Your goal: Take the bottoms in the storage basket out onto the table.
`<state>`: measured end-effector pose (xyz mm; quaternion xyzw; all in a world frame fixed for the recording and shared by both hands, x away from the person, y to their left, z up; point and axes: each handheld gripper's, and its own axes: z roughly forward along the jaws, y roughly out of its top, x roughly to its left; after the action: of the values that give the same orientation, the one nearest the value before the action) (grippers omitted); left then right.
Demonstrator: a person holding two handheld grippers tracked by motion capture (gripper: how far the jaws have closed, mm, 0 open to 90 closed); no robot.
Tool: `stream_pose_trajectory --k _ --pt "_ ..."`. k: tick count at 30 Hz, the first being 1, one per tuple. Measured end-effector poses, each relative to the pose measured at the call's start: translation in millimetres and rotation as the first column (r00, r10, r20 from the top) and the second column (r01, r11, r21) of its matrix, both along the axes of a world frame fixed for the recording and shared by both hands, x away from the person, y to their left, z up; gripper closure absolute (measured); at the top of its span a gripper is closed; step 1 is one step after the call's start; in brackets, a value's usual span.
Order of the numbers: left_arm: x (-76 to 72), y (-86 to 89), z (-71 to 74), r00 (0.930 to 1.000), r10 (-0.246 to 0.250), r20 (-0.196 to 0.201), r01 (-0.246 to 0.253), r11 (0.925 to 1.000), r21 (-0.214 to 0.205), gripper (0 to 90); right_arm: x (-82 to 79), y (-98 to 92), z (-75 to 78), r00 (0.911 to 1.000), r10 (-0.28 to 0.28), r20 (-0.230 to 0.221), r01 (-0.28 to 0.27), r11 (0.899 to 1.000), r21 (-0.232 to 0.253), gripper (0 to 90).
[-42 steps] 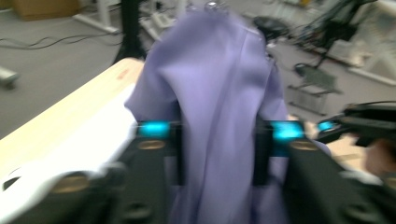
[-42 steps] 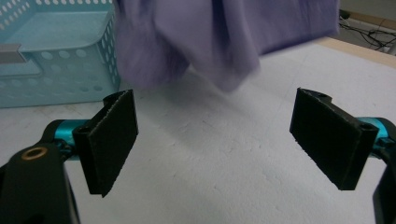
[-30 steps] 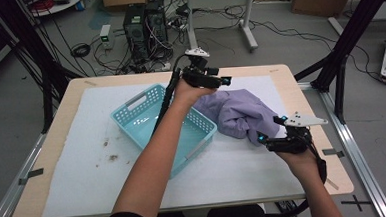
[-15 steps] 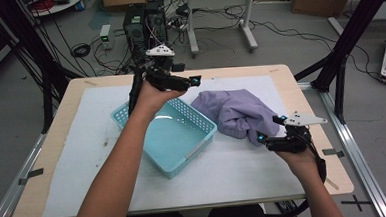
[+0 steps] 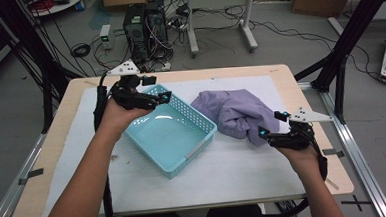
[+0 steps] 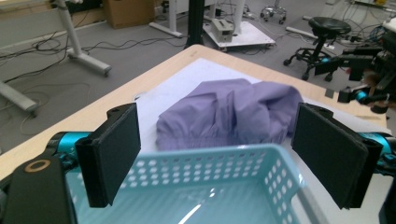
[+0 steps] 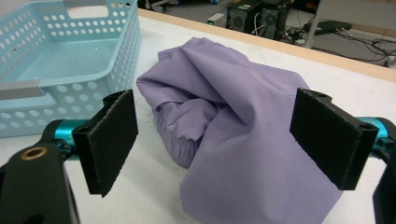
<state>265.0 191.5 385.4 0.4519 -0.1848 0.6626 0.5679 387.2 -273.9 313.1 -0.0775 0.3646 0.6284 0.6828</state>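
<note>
A light blue perforated basket (image 5: 194,113) stands empty at the middle of the table. A crumpled purple cloth (image 5: 241,111) lies just right of it. My left gripper (image 5: 161,98) hovers over the basket's far left corner; its jaws have just been opening and stand open with nothing between them. In the left gripper view it (image 6: 215,121) looks across the basket's rim (image 6: 210,154) at the cloth (image 6: 224,112). My right gripper (image 5: 270,130) sits low at the cloth's near right edge, open. In the right gripper view its pads (image 7: 112,140) flank the cloth (image 7: 233,107) without pressing it.
A white sheet (image 5: 234,171) covers the wooden table (image 5: 58,145). A few crumbs (image 5: 114,156) lie left of the basket. Black frame posts (image 5: 350,35) rise at the right. Computer towers (image 5: 144,26) and cables sit on the floor behind.
My left hand has swung left and down, from above the cloth's edge to the basket's far left corner. The right hand, cloth and basket have stayed put.
</note>
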Motion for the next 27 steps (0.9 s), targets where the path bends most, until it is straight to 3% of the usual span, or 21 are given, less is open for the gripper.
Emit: stream_pose_trajectory --k 7,16,21,27 --pt "11.4 29.1 -11.4 0.9999 -0.013 -0.005 0.013 0.9996 -0.026 15.7 1.1 -2.2 1.1 1.0000 -0.006 0.002 0.006 1.000 0.008 15.4" --pt "24.7 45.6 -27.1 1.0000 0.004 0.009 -0.004 0.9993 -0.037 15.7 1.9 -4.1 0.8 0.9999 -0.016 -0.001 0.016 1.000 0.002 15.4" --pt "29.6 48.9 -27.9 1.0000 -0.002 -0.007 0.002 0.9994 -0.034 15.7 5.9 -4.5 2.9 0.9997 -0.013 -0.020 0.013 1.000 0.010 15.4" --pt "33.8 49.3 -30.5 1.0000 0.005 -0.008 -0.005 0.9993 -0.038 15.7 2.4 -5.2 1.8 0.9999 -0.016 -0.001 0.016 1.000 0.009 15.4"
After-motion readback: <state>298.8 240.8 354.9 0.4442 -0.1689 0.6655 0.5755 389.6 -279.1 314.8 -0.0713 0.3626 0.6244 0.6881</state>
